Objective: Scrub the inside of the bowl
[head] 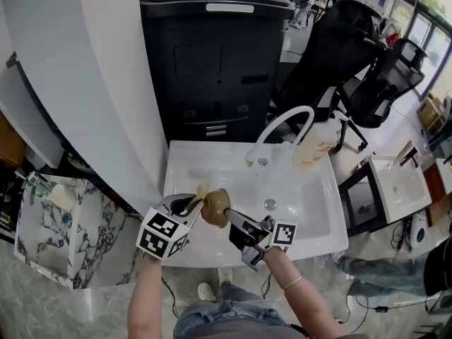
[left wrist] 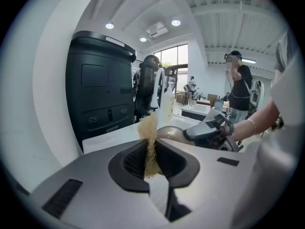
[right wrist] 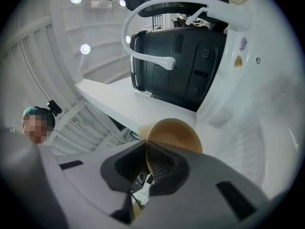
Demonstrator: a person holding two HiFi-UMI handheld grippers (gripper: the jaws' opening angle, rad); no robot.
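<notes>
Over the sink (head: 321, 214), the bowl (head: 216, 208) is pinched at its rim by the right tool (head: 233, 219). A tan scrubber (head: 201, 192) is clamped in the left tool (head: 191, 203).

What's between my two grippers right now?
In the head view, a tan fibrous scrubber in the left gripper and a brown bowl gripped by the right gripper.

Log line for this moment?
left gripper shut on scrub pad | right gripper shut on bowl rim | pad at bowl, above sink
</notes>
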